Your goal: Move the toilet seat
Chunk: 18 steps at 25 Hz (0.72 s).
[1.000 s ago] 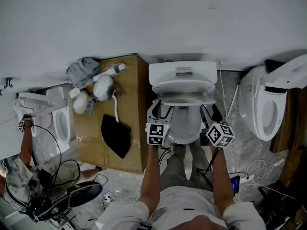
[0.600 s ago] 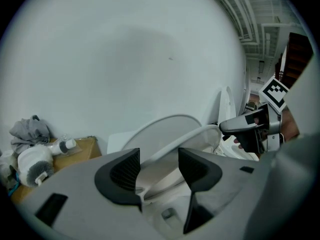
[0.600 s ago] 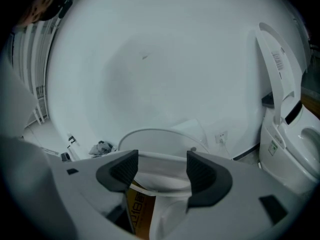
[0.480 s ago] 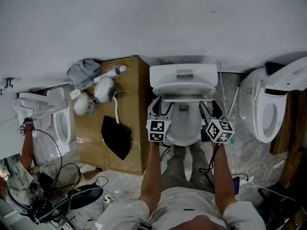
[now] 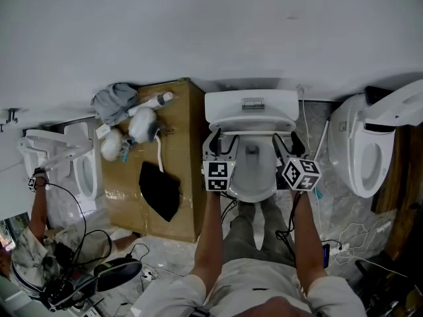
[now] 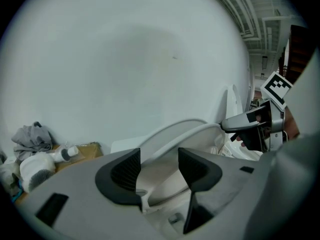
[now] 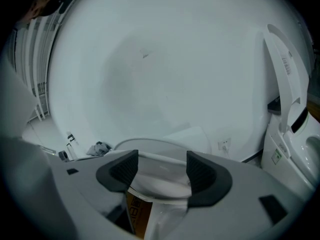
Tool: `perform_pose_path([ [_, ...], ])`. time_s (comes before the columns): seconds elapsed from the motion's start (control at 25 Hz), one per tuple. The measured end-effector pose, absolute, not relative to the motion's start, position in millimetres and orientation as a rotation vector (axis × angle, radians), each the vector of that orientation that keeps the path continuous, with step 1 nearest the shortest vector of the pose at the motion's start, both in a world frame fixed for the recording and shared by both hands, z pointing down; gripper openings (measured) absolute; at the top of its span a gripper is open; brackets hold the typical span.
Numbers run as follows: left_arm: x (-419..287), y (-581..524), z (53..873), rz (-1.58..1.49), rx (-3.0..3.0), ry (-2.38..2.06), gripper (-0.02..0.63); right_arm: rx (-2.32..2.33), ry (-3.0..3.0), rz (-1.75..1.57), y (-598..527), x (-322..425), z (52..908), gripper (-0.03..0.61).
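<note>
A white toilet stands against the wall in the head view, its tank (image 5: 251,102) at the back and its bowl (image 5: 254,177) in front. The toilet seat (image 5: 251,125) is tilted up toward the tank. My left gripper (image 5: 221,147) is on the seat's left side and my right gripper (image 5: 285,145) on its right side. In the left gripper view the seat's white rim (image 6: 175,139) fills the gap in the left gripper (image 6: 159,166). In the right gripper view the seat's rim (image 7: 160,176) spans the gap in the right gripper (image 7: 161,168). Each gripper is shut on the seat.
A cardboard box (image 5: 165,150) with bags, a bottle and a black item stands left of the toilet. A second toilet (image 5: 370,144) with its lid raised is at the right, a third (image 5: 73,164) at the far left. Cables and another person (image 5: 33,243) are at lower left.
Both grippers have moved toward the tank. The seat between them has tipped further up and back.
</note>
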State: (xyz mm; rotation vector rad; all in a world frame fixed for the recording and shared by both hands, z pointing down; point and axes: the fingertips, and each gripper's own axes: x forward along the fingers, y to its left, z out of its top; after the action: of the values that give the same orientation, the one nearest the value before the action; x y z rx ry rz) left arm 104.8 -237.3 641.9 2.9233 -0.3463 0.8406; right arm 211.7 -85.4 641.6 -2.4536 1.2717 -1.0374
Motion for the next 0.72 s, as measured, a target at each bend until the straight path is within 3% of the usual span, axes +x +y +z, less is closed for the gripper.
perform_pose_path([
  [0.72, 126, -249, 634, 0.804, 2.924, -0.430, 0.242, -2.569, 1.341, -0.977, -103, 236, 638, 0.316],
])
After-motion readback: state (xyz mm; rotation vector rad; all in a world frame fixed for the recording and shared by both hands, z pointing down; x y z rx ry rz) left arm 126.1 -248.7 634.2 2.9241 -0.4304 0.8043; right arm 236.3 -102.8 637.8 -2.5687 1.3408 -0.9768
